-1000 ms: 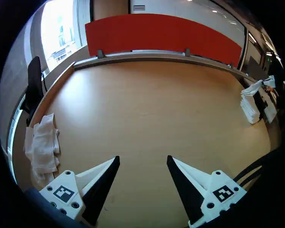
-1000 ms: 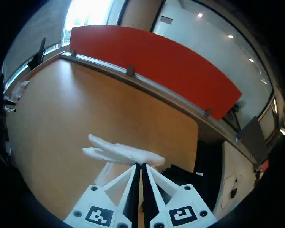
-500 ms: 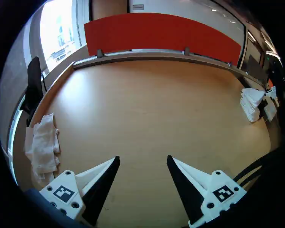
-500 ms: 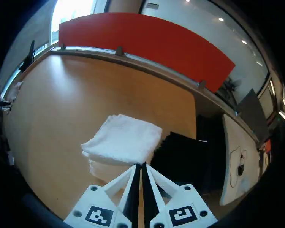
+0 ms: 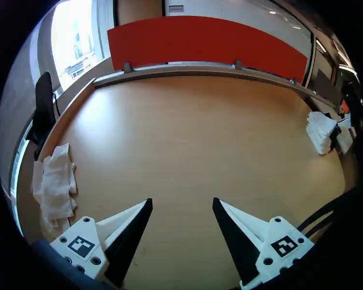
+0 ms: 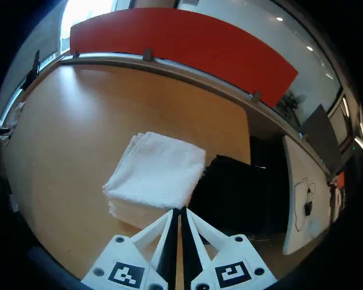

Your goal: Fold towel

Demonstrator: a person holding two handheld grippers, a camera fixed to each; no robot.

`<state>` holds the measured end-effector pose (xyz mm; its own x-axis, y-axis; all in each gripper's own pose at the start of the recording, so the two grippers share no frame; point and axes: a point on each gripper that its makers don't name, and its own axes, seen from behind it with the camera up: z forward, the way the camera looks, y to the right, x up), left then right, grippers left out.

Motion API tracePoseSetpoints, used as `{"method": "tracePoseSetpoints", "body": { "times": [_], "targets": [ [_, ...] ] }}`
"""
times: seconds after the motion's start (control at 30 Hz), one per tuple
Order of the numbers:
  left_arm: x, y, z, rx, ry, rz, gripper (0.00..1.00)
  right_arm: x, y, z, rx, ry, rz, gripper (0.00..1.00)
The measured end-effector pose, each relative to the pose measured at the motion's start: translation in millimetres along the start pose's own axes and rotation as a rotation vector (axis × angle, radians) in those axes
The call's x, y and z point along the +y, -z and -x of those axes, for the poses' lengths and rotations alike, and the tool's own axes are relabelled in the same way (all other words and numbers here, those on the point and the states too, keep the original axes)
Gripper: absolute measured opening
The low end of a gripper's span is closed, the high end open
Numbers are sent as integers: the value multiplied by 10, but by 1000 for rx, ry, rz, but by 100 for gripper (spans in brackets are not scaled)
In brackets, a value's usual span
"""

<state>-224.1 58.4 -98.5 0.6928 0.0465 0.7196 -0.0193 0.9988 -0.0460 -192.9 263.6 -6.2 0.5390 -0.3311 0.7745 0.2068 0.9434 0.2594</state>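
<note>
— In the left gripper view, how does the left gripper (image 5: 181,200) stand?

— Its 2 fingers are spread wide apart above the wooden table (image 5: 191,140), and bare wood shows between them.

— And the cloth?

— A crumpled white towel (image 5: 55,181) lies at the table's left edge, near a black chair (image 5: 42,113). Well apart from it, at the right edge, sits a stack of folded towels (image 5: 319,133). A red partition (image 5: 205,43) runs along the table's far side.

— What does the right gripper view show?

— The right gripper (image 6: 180,211) has its 2 fingers together, with only a thin slit between them. Their tips meet the near edge of the stack of folded towels (image 6: 157,174), which lies flat on the wood close to the table's right end. Whether any cloth is pinched between the tips cannot be told.

— Anything beside the stack?

— A black object (image 6: 234,193) lies just to its right; whether the 2 touch is unclear. The top towel sits roughly square over those below it.
</note>
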Motion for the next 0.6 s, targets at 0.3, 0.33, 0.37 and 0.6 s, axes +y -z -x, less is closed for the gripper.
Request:
{"method": "tracePoseSetpoints", "body": {
  "times": [0.3, 0.33, 0.37, 0.6],
  "targets": [
    [-10, 9, 27, -5, -1, -5, 92, -22, -127, 196, -40, -42, 8, 4],
    [-11, 9, 28, -6, -2, -6, 92, -25, -137, 210, -43, -46, 8, 4],
    [-13, 9, 29, -6, -4, -7, 92, -27, -149, 225, -46, -50, 8, 4],
    [-2, -3, 11, -6, -2, -6, 92, 21, -174, 275, -59, -56, 29, 17]
  ]
}}
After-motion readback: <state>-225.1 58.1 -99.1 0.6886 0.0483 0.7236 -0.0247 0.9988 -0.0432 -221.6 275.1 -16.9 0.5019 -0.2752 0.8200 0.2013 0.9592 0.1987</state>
